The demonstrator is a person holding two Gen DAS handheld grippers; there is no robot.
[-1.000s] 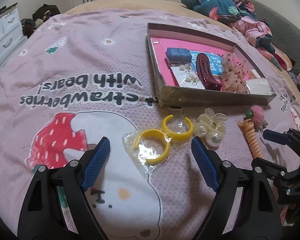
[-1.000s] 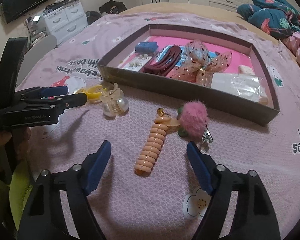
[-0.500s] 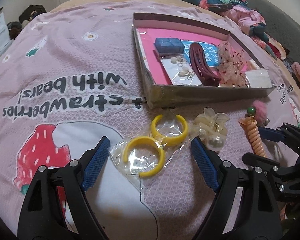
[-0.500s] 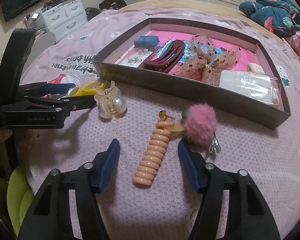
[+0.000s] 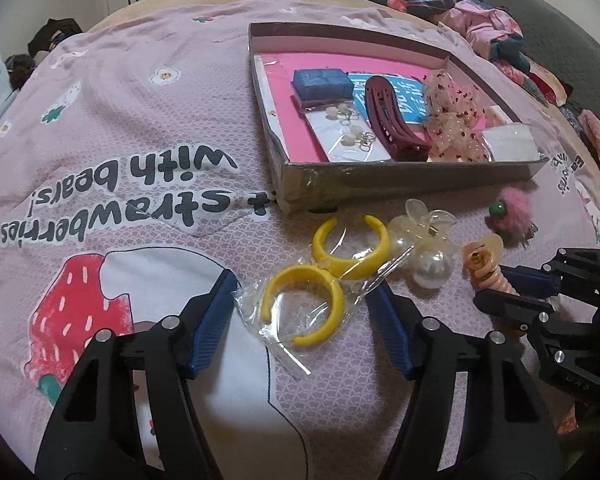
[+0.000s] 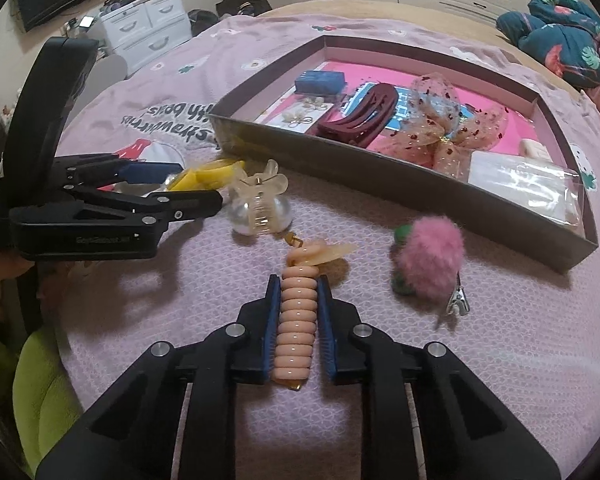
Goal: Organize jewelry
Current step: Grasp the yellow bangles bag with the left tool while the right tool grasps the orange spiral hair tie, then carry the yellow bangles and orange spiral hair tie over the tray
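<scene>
A clear bag with two yellow open rings (image 5: pixel 304 304) lies on the pink bedspread. My left gripper (image 5: pixel 300 308) straddles it and its jaws are closing, with the blue pads close beside the bag's edges and no visible squeeze. My right gripper (image 6: pixel 299 284) is shut on a peach spiral hair coil (image 6: pixel 296 320), pads pressed on both its sides. In the left wrist view the right gripper (image 5: pixel 536 292) shows at the right edge, on the coil (image 5: pixel 488 264). The left gripper (image 6: pixel 188 186) appears in the right wrist view over the yellow rings (image 6: pixel 208 174).
A shallow cardboard tray (image 5: pixel 380 178) (image 6: pixel 380 184) beyond the loose items holds a blue box (image 5: pixel 320 84), a maroon claw clip (image 5: pixel 388 116), a tulle bow (image 6: pixel 440 128) and an earring card. A pearl claw clip (image 5: pixel 428 248) and a pink pompom clip (image 6: pixel 432 256) lie in front of it.
My right gripper has closed onto the peach coil. My left gripper's jaws have narrowed around the bag of yellow rings.
</scene>
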